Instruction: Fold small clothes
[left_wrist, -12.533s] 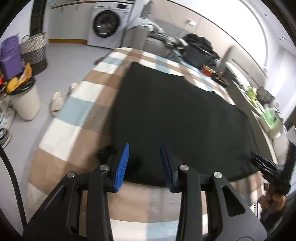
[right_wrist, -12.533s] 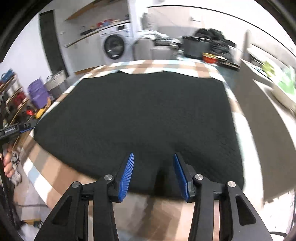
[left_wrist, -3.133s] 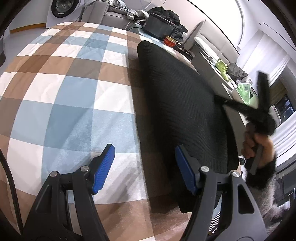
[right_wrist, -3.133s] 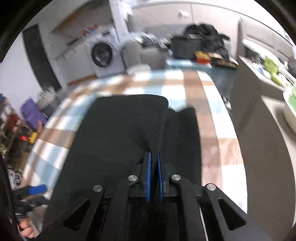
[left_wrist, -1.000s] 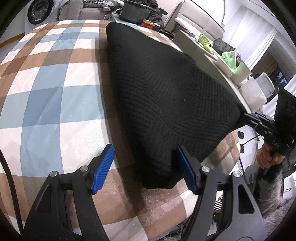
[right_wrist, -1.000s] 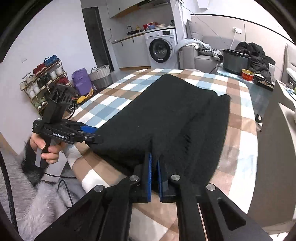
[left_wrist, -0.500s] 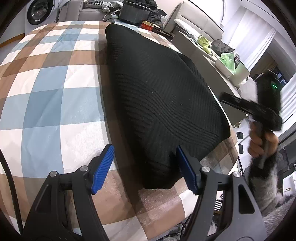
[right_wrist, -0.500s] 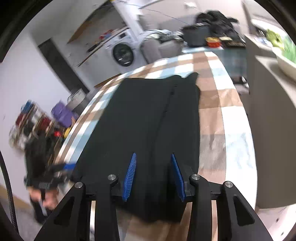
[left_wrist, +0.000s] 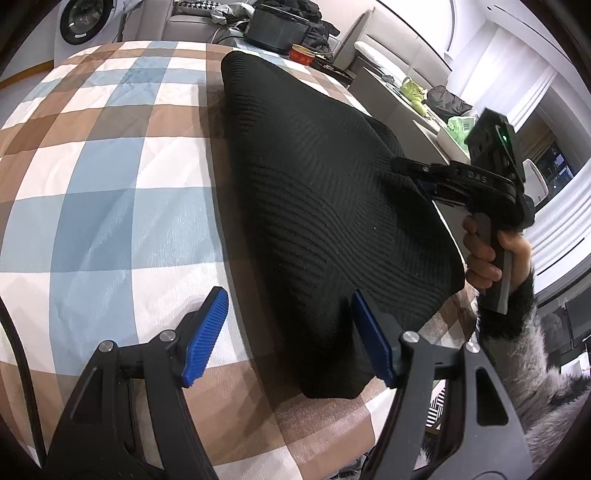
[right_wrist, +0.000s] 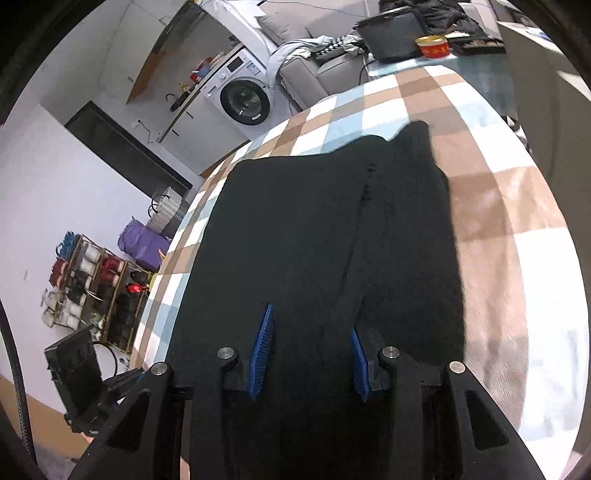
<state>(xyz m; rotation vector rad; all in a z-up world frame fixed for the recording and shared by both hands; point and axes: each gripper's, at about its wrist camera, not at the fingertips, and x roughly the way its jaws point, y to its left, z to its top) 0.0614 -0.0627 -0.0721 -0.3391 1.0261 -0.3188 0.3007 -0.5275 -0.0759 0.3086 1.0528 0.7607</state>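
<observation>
Fingers (left_wrist: 207, 328) of both grippers spread and empty, black ribbed knit garment (left_wrist: 325, 206) folded double, flat on checked cloth (left_wrist: 96, 206).

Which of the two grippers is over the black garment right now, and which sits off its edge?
The right gripper is open above the black garment; the left gripper straddles its near edge over the checked cloth.

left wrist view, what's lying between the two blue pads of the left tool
In the left wrist view, the left tool is open: checked cloth by its left pad, the near end of the folded black garment by its right.
</observation>
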